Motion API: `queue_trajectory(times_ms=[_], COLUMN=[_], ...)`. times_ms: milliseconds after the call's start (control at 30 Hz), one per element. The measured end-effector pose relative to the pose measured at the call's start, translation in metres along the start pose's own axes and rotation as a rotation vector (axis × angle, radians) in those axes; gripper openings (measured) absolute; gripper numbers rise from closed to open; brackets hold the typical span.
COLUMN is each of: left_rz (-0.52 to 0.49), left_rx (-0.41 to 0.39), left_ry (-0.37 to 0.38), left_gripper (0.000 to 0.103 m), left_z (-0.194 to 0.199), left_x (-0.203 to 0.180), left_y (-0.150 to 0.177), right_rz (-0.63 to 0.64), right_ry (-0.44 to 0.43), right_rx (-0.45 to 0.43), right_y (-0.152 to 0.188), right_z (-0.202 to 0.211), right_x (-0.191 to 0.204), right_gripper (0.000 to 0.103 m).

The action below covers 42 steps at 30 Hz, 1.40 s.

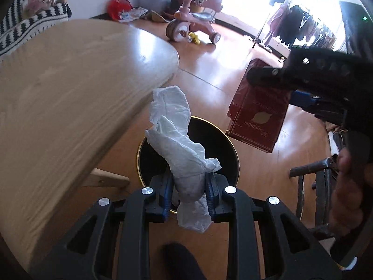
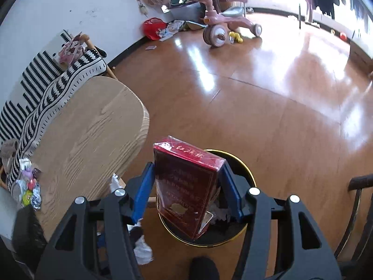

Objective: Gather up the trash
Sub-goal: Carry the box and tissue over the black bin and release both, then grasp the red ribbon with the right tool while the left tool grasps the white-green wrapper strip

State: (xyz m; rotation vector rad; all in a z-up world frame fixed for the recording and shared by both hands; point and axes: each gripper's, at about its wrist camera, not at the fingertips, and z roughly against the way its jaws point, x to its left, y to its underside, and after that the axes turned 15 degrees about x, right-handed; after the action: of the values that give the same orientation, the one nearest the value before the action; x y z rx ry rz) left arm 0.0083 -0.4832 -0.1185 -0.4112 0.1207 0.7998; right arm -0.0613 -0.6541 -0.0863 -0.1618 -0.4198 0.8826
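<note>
Looking at where you were with this, you had both pieces of trash in hand and parked right above the bin, so the pickup half of this round was basically done. Your left gripper was clamped on a crumpled white tissue, with most of the wad sticking out past the fingers and hanging over the bin's black opening. Your right gripper was squeezing a red carton between its blue pads, also over the bin, tilted a bit with its lower corner pointing down into it. You could already see some scrunched paper lying inside the bin under the carton, so it wasn't your first drop. What was left, I'd guess: let go of both so they fall in. After that, the wooden table beside the bin wasn't clean yet; a small heap of shiny wrappers sat on the part of it well away from the bin, near the striped cushion. So you weren't finished, I'd say.
</note>
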Motion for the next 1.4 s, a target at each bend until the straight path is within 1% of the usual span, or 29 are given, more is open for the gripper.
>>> queue_trajectory(times_ms=[100, 200, 233, 267, 300, 333, 367, 433, 500, 567, 600, 633, 667, 700, 733, 800, 867, 933, 967, 1000, 1033, 1067, 1133, 1167, 1200, 1233, 1300, 1367, 1400], left_rz=[0.001, -0.021, -0.024, -0.024, -0.022, -0.023, -0.027, -0.026, -0.023, -0.022, -0.025, -0.027, -0.028, -0.024, -0.021, -0.014, 0.002, 0.064, 0.094, 0.149, 0.184, 0.212, 0.304, 0.343, 0.404, 0.443, 0.514, 0.554, 0.58], left_rx=[0.01, 0.005, 0.001, -0.004, -0.017, -0.031, -0.043, -0.042, -0.045, -0.051, -0.06, -0.068, -0.078, -0.087, -0.093, -0.118, -0.143, -0.169, -0.176, -0.185, -0.191, -0.197, -0.218, -0.22, -0.213, -0.204, -0.206, -0.208, -0.202], left_ry=[0.002, 0.002, 0.002, 0.002, 0.001, 0.001, 0.004, -0.002, -0.004, -0.001, -0.008, -0.018, -0.042, -0.094, -0.13, -0.205, -0.257, -0.324, -0.341, -0.358, -0.369, -0.381, -0.424, -0.433, -0.426, -0.41, -0.395, -0.383, -0.354], left_gripper=[0.024, 0.026, 0.035, 0.053, 0.062, 0.068, 0.07, 0.075, 0.076, 0.078, 0.08, 0.083, 0.086, 0.087, 0.09, 0.092, 0.093, 0.094, 0.094, 0.094, 0.094, 0.094, 0.094, 0.094, 0.094, 0.094, 0.094, 0.094, 0.094], left_z=[-0.009, -0.012, -0.012, -0.012, -0.009, -0.007, -0.004, -0.001, 0.006, 0.016, 0.029, 0.037, 0.049, 0.065, 0.079, 0.114, 0.145, 0.179, 0.19, 0.207, 0.218, 0.227, 0.245, 0.251, 0.258, 0.263, 0.273, 0.276, 0.276], left_x=[-0.005, -0.012, -0.012, -0.014, -0.016, -0.017, -0.019, -0.021, -0.02, -0.014, -0.008, -0.005, 0.001, 0.011, 0.021, 0.049, 0.077, 0.119, 0.134, 0.162, 0.18, 0.195, 0.241, 0.257, 0.279, 0.294, 0.323, 0.339, 0.35], left_y=[-0.006, -0.011, -0.01, -0.013, -0.013, -0.013, -0.013, -0.013, -0.012, -0.007, -0.002, 0.0, 0.006, 0.015, 0.023, 0.044, 0.066, 0.092, 0.101, 0.116, 0.127, 0.135, 0.159, 0.174, 0.185, 0.192, 0.209, 0.221, 0.224], right_rz=[-0.007, -0.016, -0.02, -0.027, -0.031, -0.035, -0.04, -0.054, -0.06, -0.048, -0.036, -0.02, 0.002, 0.035, 0.055, 0.12, 0.197, 0.274, 0.323, 0.364, 0.415, 0.446, 0.494, 0.517, 0.539, 0.566, 0.624, 0.674, 0.69], right_ry=[0.012, 0.018, 0.016, 0.013, 0.01, 0.01, 0.013, 0.016, 0.01, 0.005, 0.005, 0.004, -0.003, -0.018, -0.027, -0.063, -0.112, -0.149, -0.172, -0.196, -0.225, -0.242, -0.277, -0.299, -0.313, -0.322, -0.308, -0.281, -0.275], right_rx=[0.004, 0.004, 0.005, 0.011, 0.015, 0.015, 0.013, 0.006, -0.001, -0.024, -0.038, -0.055, -0.072, -0.089, -0.097, -0.113, -0.111, -0.099, -0.087, -0.078, -0.061, -0.046, -0.009, 0.02, 0.048, 0.074, 0.109, 0.128, 0.135], right_y=[-0.002, -0.001, -0.001, -0.002, -0.004, -0.004, -0.005, -0.004, -0.004, -0.003, -0.002, -0.001, 0.001, 0.004, 0.006, 0.014, 0.024, 0.037, 0.046, 0.054, 0.065, 0.072, 0.089, 0.098, 0.107, 0.115, 0.132, 0.149, 0.155], right_z=[-0.003, -0.003, -0.004, -0.005, -0.006, -0.006, -0.005, -0.003, 0.001, 0.01, 0.014, 0.02, 0.026, 0.033, 0.036, 0.045, 0.049, 0.049, 0.048, 0.047, 0.045, 0.042, 0.034, 0.028, 0.021, 0.015, 0.003, -0.007, -0.012], right_x=[-0.002, -0.004, -0.005, -0.008, -0.008, -0.009, -0.01, -0.011, -0.01, 0.0, 0.006, 0.016, 0.028, 0.045, 0.056, 0.092, 0.136, 0.179, 0.205, 0.228, 0.256, 0.273, 0.308, 0.328, 0.344, 0.36, 0.386, 0.407, 0.415], right_gripper=[0.056, 0.057, 0.057, 0.06, 0.062, 0.069, 0.073, 0.074, 0.076, 0.078, 0.079, 0.081, 0.082, 0.083, 0.084, 0.085, 0.085, 0.085, 0.085, 0.085, 0.085, 0.085, 0.085, 0.085, 0.085, 0.085, 0.085, 0.085, 0.085])
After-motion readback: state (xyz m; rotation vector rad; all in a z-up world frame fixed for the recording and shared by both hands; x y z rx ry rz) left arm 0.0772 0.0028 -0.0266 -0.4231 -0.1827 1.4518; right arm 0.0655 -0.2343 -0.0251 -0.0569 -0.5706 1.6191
